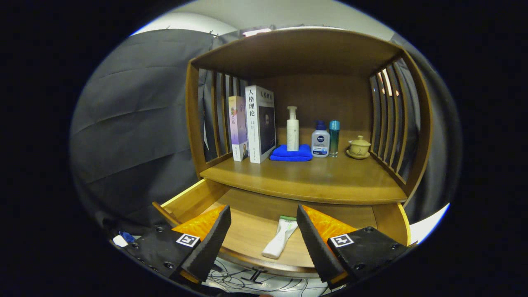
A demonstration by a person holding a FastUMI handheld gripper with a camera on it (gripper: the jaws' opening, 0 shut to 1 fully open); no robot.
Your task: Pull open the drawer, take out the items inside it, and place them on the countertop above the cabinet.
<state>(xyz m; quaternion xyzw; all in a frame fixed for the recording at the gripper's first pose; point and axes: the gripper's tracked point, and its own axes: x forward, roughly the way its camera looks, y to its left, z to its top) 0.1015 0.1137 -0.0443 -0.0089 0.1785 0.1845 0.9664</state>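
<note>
The wooden drawer (187, 198) stands pulled out below the cabinet's countertop (305, 177). A white tube with a green end (280, 238) lies on the drawer's floor, between my two fingers and slightly ahead of them. My gripper (264, 222) hangs open above the drawer, its black ridged fingers (214, 239) wide apart and touching nothing.
On the countertop stand two books (258, 123), a white pump bottle (292, 130) on a folded blue cloth (291, 153), a small white bottle (320, 141), a teal bottle (334, 138) and a lidded cup on a saucer (359, 147). Slatted sides and a top board enclose the shelf.
</note>
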